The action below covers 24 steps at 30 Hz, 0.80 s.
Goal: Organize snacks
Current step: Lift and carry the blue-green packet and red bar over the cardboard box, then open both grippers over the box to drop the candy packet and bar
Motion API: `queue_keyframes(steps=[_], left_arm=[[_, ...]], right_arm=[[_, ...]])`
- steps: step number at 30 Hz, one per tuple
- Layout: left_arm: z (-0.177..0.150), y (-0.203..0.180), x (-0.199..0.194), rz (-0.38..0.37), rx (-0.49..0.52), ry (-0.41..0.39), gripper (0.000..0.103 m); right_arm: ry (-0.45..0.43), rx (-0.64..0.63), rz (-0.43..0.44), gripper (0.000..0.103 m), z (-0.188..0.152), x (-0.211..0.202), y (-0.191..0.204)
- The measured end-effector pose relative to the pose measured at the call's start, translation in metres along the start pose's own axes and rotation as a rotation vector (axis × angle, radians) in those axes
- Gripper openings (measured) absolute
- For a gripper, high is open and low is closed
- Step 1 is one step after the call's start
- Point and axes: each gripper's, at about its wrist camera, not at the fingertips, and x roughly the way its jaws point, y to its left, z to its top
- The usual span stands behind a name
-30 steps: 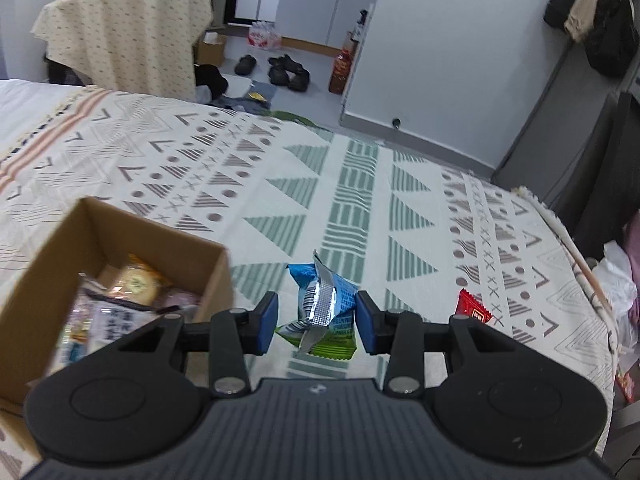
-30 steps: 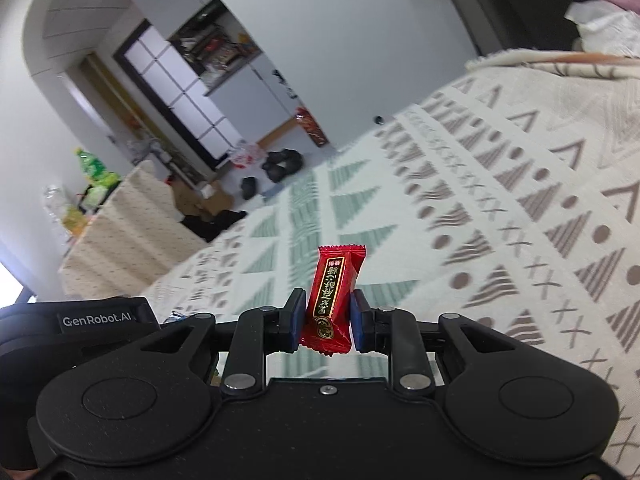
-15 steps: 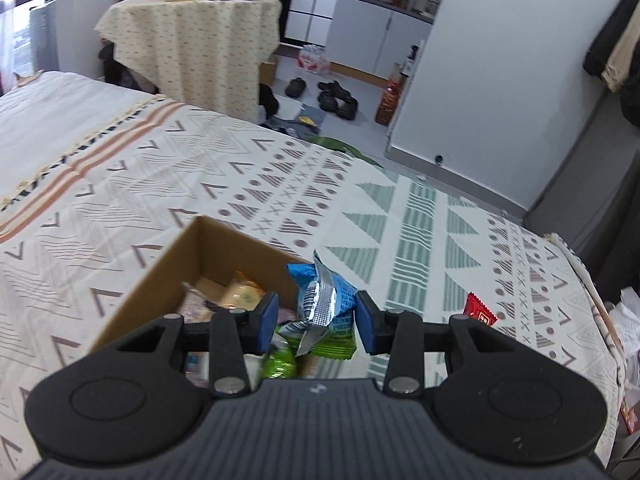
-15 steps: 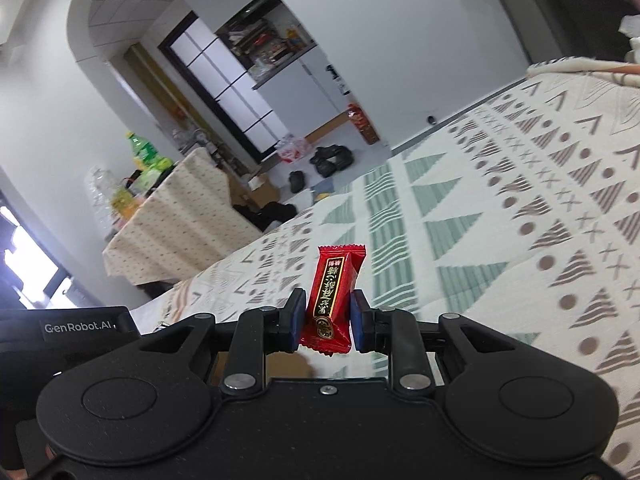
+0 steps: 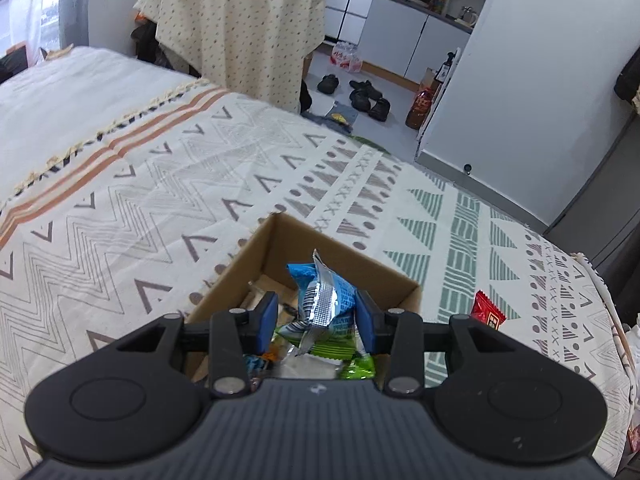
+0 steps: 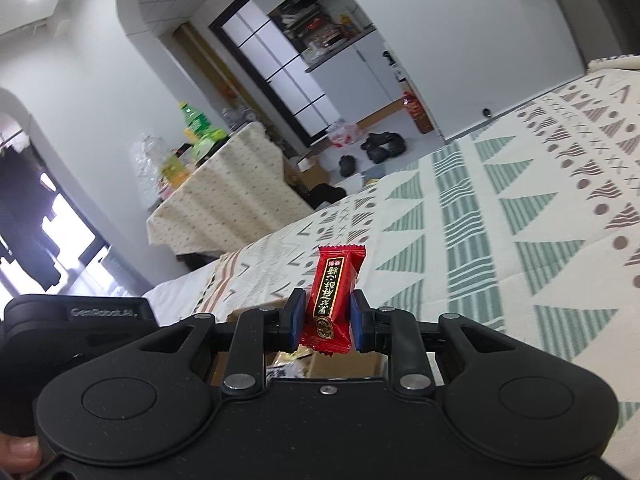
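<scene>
Cardboard box point(image 5: 240, 264) sits on the bed, just under the left gripper point(image 5: 316, 320), clamped on a crinkly blue-green packet point(image 5: 324, 300). Released off-centre, the packet could catch the rim and slide out. The right gripper point(image 6: 324, 316) pinches a glossy red candy point(image 6: 334, 292) — upright, above the box.

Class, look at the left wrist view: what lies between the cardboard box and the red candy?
Only bare patterned bedspread separates the cardboard box from the red candy, as the left wrist view shows.
</scene>
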Motion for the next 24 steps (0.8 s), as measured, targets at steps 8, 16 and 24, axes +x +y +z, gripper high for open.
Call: queue_keyframes(steps=[8, 16, 24], left_arm=[[-0.003, 0.02, 0.007, 0.008, -0.051, 0.055, 0.047], [0.001, 0.033, -0.007, 0.036, -0.084, 0.087, 0.064], [0.004, 0.043, -0.032, 0.077, -0.105, 0.086, 0.08]], right_arm=[[0.047, -0.032, 0.018, 0.024, -0.013, 0.018, 0.018], [0.09, -0.065, 0.03, 0.024, -0.024, 0.019, 0.033], [0.143, -0.047, 0.095, 0.038, -0.024, 0.004, 0.06]])
